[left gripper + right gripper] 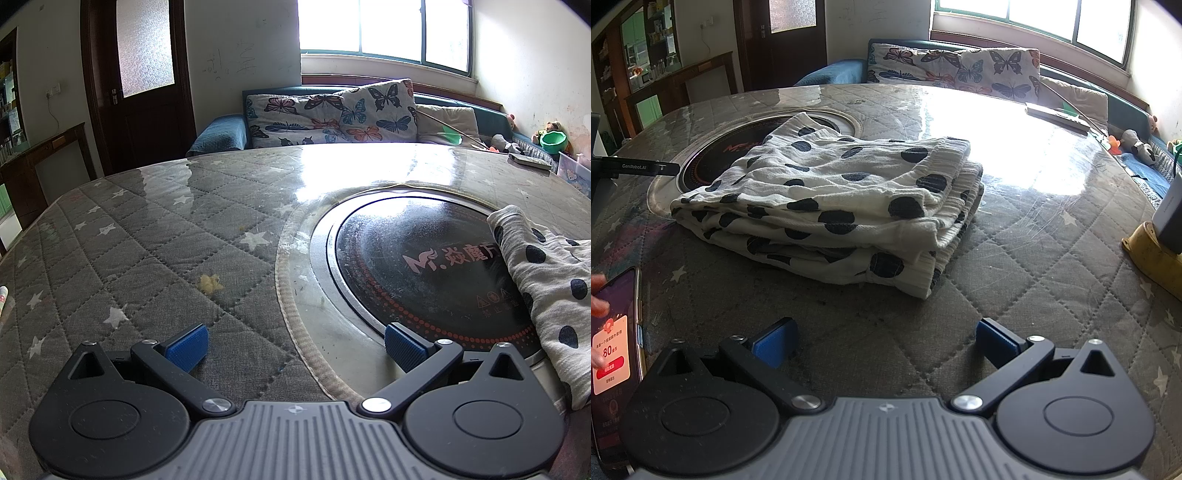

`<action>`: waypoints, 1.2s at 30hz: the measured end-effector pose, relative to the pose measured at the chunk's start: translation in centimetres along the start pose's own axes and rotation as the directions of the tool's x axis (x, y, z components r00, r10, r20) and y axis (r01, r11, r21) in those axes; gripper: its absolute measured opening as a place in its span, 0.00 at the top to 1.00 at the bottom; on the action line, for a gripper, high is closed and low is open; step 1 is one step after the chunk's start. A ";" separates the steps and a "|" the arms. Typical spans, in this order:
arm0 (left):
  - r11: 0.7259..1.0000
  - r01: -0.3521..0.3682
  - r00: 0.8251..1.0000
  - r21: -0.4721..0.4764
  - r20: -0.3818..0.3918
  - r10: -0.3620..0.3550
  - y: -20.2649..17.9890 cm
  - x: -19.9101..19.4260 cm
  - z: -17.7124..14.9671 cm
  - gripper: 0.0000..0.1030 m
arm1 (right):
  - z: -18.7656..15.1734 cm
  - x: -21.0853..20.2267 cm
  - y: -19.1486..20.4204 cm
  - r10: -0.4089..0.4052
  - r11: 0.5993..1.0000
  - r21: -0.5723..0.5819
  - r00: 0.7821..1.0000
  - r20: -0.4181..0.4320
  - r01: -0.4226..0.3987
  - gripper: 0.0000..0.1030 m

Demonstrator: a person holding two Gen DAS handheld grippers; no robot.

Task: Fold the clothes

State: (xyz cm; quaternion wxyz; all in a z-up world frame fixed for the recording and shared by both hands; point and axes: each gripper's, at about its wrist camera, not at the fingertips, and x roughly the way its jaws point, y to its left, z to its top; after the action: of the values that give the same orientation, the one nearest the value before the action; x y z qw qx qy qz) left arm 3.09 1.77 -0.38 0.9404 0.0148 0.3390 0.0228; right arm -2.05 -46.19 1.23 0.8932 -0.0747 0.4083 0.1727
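A white garment with dark polka dots (834, 199) lies folded in a stack on the table, partly over the black round cooktop (716, 151). My right gripper (886, 343) is open and empty, low over the table just in front of the stack. My left gripper (295, 349) is open and empty at the cooktop's (424, 266) near left rim. The garment's edge (546, 288) shows to its right. Part of the left gripper (635, 168) shows at the left of the right wrist view.
The table carries a grey quilted star cover (147, 236) under clear plastic. A phone (617, 354) with a fingertip on it lies at the near left. A yellow stand with a grey box (1160, 243) sits at the right. A butterfly-cushioned sofa (332, 114) is behind.
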 end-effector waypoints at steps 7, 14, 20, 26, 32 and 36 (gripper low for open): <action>1.000 0.000 1.000 0.000 0.000 0.000 0.0 0.0 0.0 0.00 | -0.1 0.0 0.0 0.000 1.000 0.000 1.000 0.002 0.000 0.00; 1.000 0.000 1.000 0.000 0.000 0.000 0.0 0.0 0.0 0.00 | -0.3 -0.1 0.0 0.000 1.000 0.000 1.000 0.017 0.000 0.00; 1.000 0.000 1.000 0.000 0.000 0.000 0.0 0.0 0.0 0.00 | -0.3 0.0 0.1 0.000 1.000 -0.001 1.000 0.022 0.000 0.00; 1.000 0.000 1.000 0.000 0.000 0.000 0.0 0.0 0.0 0.00 | -0.3 0.0 0.0 0.001 1.000 0.000 1.000 0.020 -0.001 0.00; 1.000 0.000 1.000 0.000 0.000 0.000 0.0 0.0 0.0 0.00 | -0.5 -0.1 0.0 0.001 1.000 0.002 1.000 0.029 -0.001 0.00; 1.000 0.000 1.000 0.000 -0.001 0.000 0.0 0.1 0.0 0.00 | -0.5 -0.1 0.0 0.000 1.000 0.003 0.999 0.034 0.000 0.00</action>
State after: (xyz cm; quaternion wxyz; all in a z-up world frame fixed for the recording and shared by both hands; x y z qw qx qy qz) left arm 3.15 1.81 -0.39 0.9403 0.0147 0.3394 0.0227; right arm -2.49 -46.36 0.97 0.9001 -0.0706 0.3935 0.1732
